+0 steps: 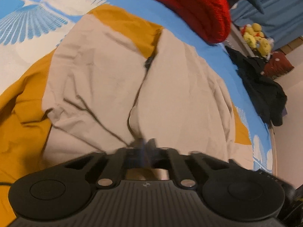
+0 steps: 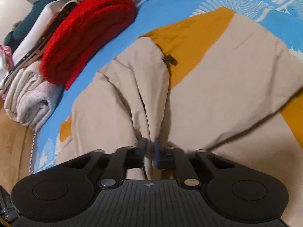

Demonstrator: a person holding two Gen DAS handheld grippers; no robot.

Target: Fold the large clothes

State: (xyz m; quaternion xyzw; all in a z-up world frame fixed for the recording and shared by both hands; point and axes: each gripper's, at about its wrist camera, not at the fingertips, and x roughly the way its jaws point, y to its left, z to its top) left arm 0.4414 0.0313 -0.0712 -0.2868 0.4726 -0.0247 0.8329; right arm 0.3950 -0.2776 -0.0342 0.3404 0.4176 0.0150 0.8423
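Beige-and-mustard garment point(image 1: 106, 79) stretches lengthwise away from both tools, each pinching it.

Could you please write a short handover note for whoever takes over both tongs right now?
Left tongs: shut on a pinch of the beige and mustard jacket.
Right tongs: shut on a gathered fold of the same jacket.
Jacket lies spread on the blue bird-print bedsheet, beige side up, mustard lining showing at its edges; the black zipper pull sits at the front opening.
Done: a folded red sweater and a folded white towel are stacked aside.
Left: the jacket is not folded yet; both grips sit on its near edge, probably ready to carry it over.
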